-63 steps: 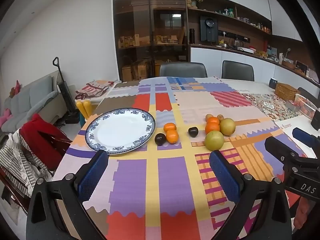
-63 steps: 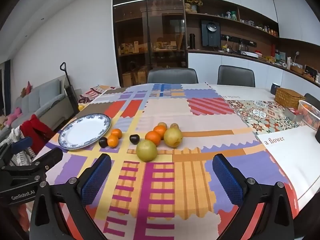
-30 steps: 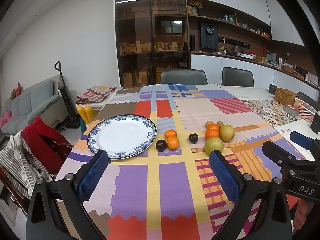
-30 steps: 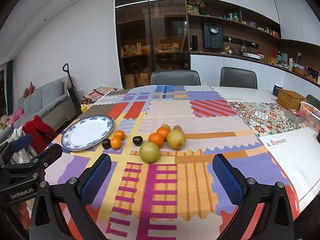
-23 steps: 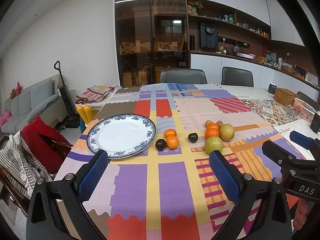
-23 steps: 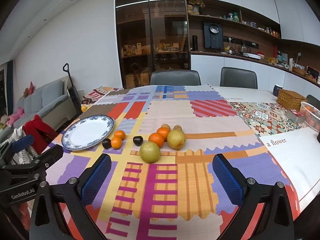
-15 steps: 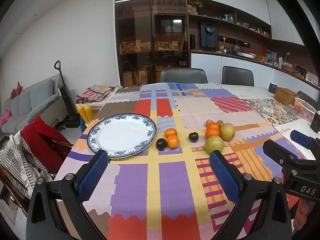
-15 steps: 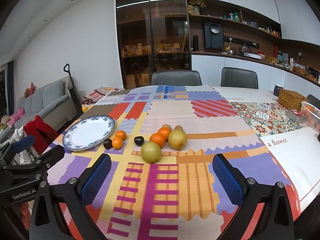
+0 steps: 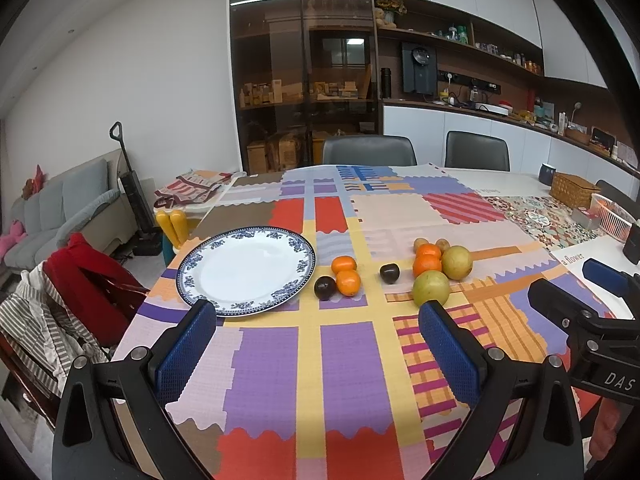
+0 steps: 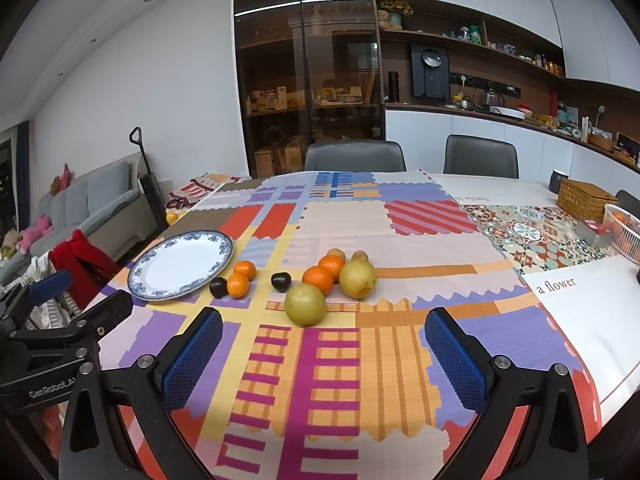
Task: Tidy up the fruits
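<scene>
An empty blue-rimmed white plate lies on the patchwork tablecloth at the left. Right of it sit two small oranges and a dark plum. Further right are a second plum, two oranges, two yellow-green pears and two small brown fruits. My left gripper is open and empty above the near table. My right gripper is open and empty, just short of the near pear.
A wicker box and a pink basket stand at the far right. Two grey chairs stand behind the table. A chair with red and striped clothes is at the left edge. A sofa is beyond.
Both grippers have drifted slightly and the view has shifted a little. Both stay open and empty. The fruit and plate have not moved.
</scene>
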`<state>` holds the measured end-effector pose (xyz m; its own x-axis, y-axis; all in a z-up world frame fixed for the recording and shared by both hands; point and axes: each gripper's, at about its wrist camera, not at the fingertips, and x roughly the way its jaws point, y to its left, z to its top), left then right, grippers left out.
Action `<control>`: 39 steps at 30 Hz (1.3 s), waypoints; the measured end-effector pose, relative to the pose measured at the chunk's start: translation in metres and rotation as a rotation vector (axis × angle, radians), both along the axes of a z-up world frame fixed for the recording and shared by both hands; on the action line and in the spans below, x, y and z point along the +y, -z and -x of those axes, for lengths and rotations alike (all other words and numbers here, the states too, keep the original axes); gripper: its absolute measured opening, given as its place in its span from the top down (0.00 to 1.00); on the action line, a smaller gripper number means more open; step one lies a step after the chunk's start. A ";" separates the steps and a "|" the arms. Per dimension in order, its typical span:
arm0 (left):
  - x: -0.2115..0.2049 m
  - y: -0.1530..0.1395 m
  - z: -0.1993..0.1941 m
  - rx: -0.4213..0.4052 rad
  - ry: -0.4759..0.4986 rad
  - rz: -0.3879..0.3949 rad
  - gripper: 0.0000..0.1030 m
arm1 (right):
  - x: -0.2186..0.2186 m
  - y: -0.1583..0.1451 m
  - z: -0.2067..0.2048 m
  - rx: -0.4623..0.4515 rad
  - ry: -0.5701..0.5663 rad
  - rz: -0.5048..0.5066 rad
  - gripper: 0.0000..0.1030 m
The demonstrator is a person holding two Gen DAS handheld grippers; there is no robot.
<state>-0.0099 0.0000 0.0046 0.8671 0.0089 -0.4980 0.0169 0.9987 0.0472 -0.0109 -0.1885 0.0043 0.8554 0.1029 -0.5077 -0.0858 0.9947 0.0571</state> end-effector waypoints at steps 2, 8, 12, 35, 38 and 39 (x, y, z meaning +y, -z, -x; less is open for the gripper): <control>0.001 -0.001 -0.001 0.001 0.002 0.003 0.00 | 0.000 0.000 0.000 0.000 0.000 0.000 0.01; 0.000 0.000 -0.001 0.000 0.003 0.003 0.00 | 0.000 0.000 0.000 0.000 0.000 -0.001 0.01; 0.000 0.000 -0.001 0.001 0.004 0.005 0.00 | 0.000 0.000 0.000 -0.001 0.001 -0.002 0.01; 0.002 0.008 -0.012 -0.016 0.027 -0.029 0.01 | 0.007 0.007 -0.010 0.014 -0.022 0.013 0.01; 0.002 0.012 -0.019 -0.027 0.041 -0.053 0.05 | 0.007 0.012 -0.018 0.030 -0.032 0.018 0.01; 0.003 0.013 -0.023 -0.027 0.043 -0.055 0.05 | 0.007 0.014 -0.021 0.036 -0.035 0.021 0.01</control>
